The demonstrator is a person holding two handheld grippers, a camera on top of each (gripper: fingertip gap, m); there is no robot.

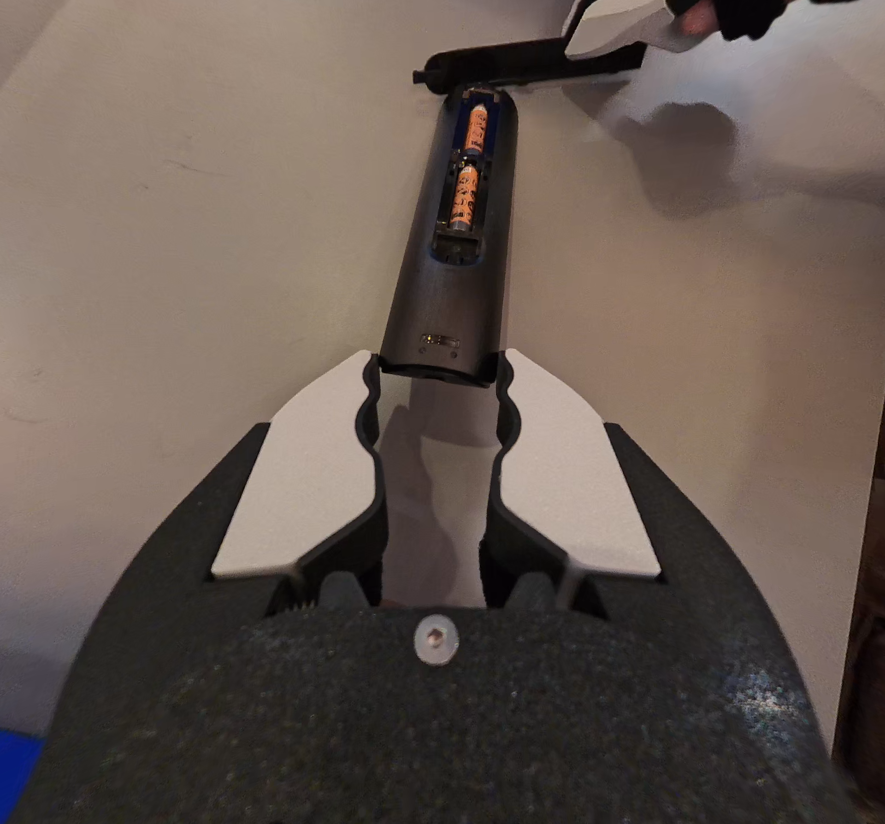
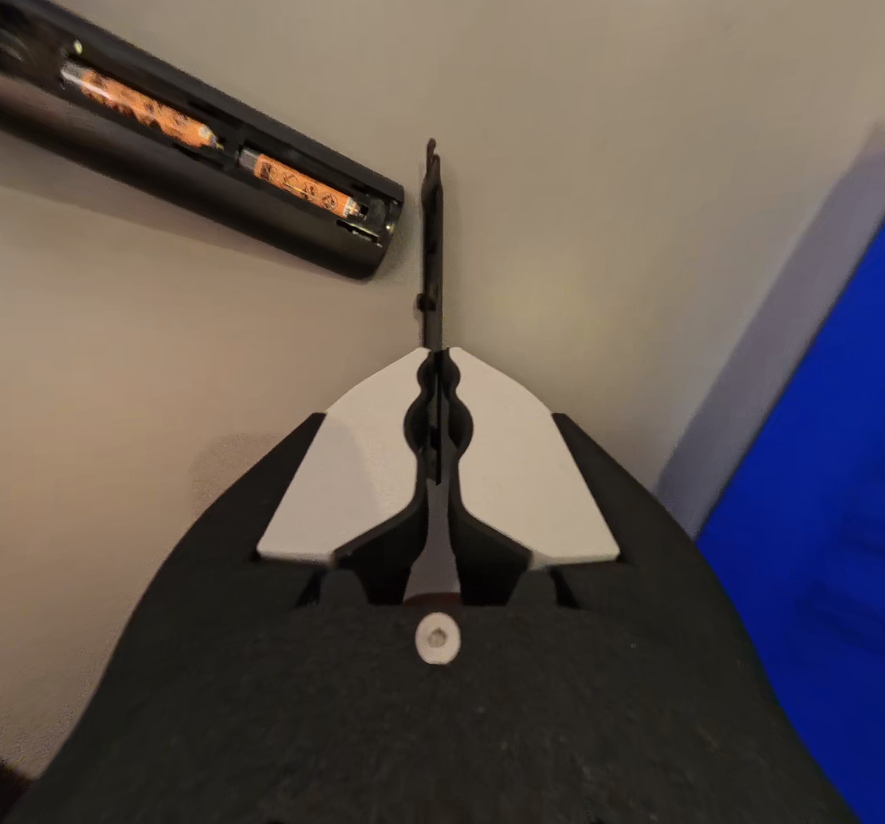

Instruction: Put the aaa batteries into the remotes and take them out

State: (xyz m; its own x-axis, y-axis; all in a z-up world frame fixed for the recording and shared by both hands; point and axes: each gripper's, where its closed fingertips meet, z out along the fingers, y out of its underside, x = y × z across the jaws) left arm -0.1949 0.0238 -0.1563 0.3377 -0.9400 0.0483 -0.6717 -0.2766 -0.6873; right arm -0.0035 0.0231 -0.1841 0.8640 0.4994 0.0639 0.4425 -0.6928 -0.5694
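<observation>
One black remote (image 1: pixel 445 245) lies back-up on the table (image 1: pixel 167 178), its near end pinched by the left tongs (image 1: pixel 438 372). It looks light, stiff and a bit slick, so grip the flat sides. Two orange AAA batteries (image 1: pixel 465 197) sit end to end in the bay. At 1 o'clock the right tongs (image 2: pixel 436 355) clamp one thin cover (image 2: pixel 431 245); probably brittle, so hold its edges.

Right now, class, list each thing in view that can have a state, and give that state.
Remote: lying back up, compartment open.
Two batteries: seated in the compartment, end to end.
Battery cover: off the remote, held on edge.
Left gripper: jaws closed on the remote's near end.
Right gripper: jaws shut on the cover.
</observation>
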